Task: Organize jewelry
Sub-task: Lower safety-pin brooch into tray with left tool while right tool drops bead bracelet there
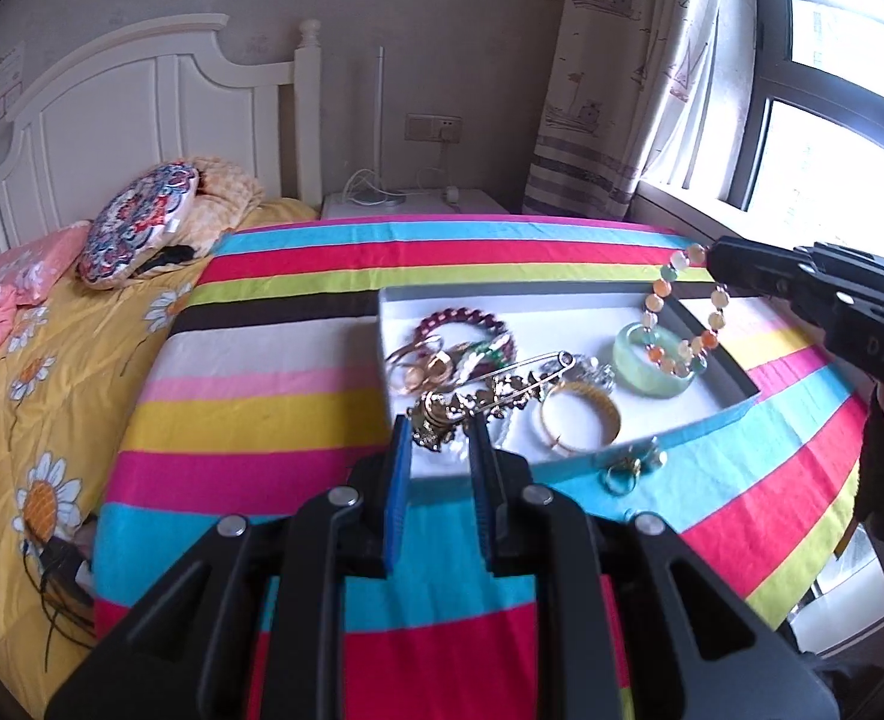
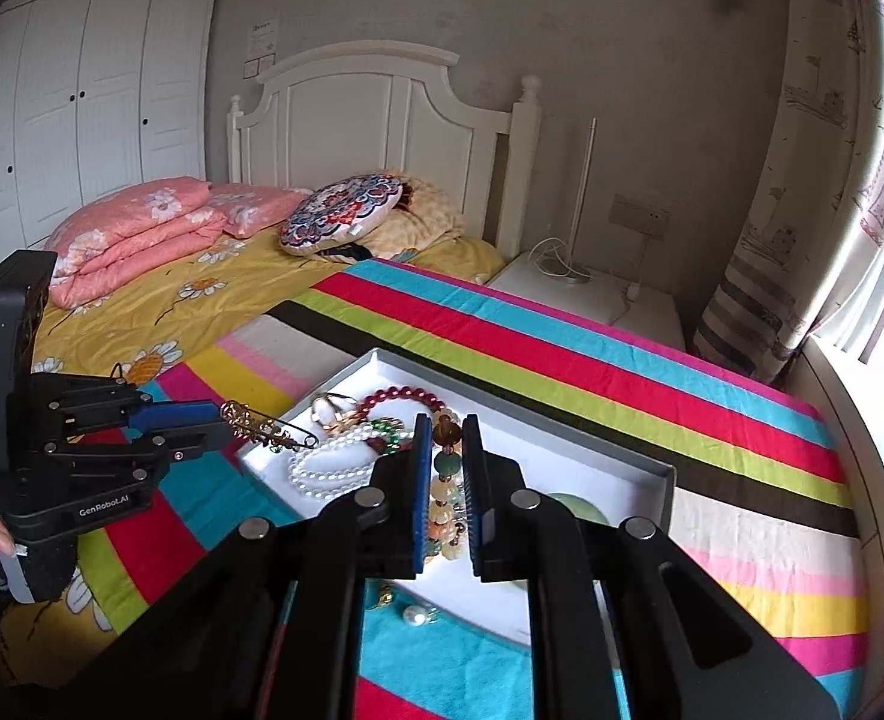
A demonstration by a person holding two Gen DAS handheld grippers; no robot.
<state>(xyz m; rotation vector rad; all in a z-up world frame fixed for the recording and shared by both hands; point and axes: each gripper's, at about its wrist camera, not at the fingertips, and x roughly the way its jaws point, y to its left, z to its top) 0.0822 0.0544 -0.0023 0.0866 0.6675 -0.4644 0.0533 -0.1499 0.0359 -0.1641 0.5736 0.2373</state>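
A shallow white jewelry tray [image 1: 724,411] [image 2: 634,462] lies on the striped cloth. My left gripper [image 1: 439,435] [image 2: 223,423] is shut on a gold safety-pin brooch [image 1: 490,387] [image 2: 268,426] and holds it over the tray's near edge. My right gripper [image 2: 447,429] [image 1: 709,258] is shut on a bracelet of orange, cream and green beads [image 1: 676,312] [image 2: 447,480], which hangs above a green jade bangle [image 1: 658,363]. In the tray lie a dark red bead bracelet [image 1: 460,324] [image 2: 406,393], a gold bangle [image 1: 580,417] and a white pearl strand [image 2: 328,468].
A gold ring [image 1: 619,474] and a pearl earring [image 2: 413,617] lie on the striped cloth [image 1: 298,372] outside the tray. A bed with a yellow flowered cover [image 1: 52,372] is to the left, a white nightstand [image 2: 598,294] and curtain behind, a window [image 1: 826,138] at right.
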